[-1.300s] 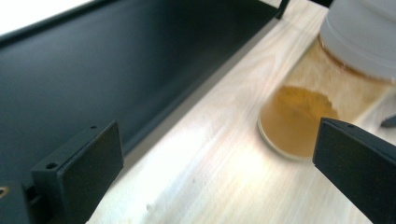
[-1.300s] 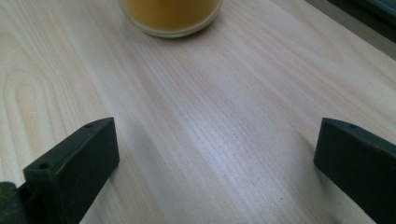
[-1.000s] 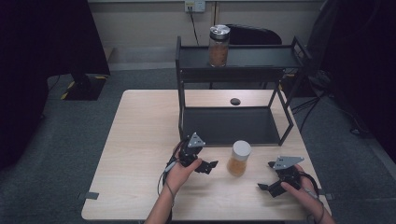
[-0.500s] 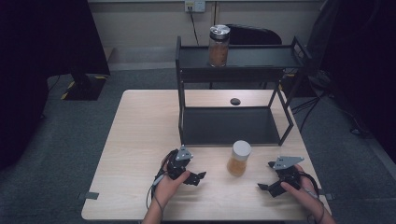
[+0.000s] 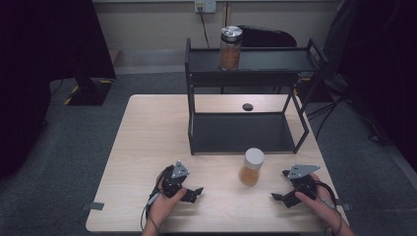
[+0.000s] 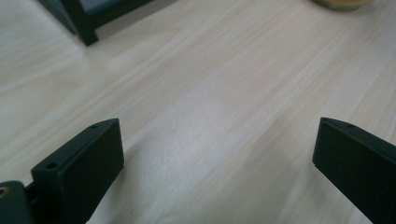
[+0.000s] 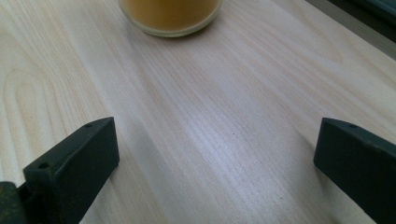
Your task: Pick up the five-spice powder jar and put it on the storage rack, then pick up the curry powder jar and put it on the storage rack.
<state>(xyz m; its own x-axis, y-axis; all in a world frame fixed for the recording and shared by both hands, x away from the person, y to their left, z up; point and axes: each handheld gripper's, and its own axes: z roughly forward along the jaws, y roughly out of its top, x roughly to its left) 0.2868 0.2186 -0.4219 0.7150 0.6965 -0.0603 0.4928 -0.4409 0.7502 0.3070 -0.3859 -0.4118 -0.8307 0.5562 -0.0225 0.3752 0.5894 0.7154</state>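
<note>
White-lidded jar (image 5: 252,166) upright on the surface (image 5: 147,137), between and apart from both grippers: left gripper (image 5: 193,192) fingers released, right gripper (image 5: 278,192) fingers released, each empty.

The table (image 5: 147,142) is pale wood with a visible grain, smooth, with a soft sheen where light falls on it. The shelf rack (image 5: 246,64) looks like matt black metal. The near jar (image 5: 252,167) seems clear glass or plastic, glossy, with a smooth white lid; the jar on the rack (image 5: 230,47) is clear too, with a shiny metal-looking lid. The left tongs (image 5: 192,193) and right tongs (image 5: 280,197) are matt black plastic, each topped by a dull grey plate. The floor (image 5: 74,147) is rough grey carpet.
</note>
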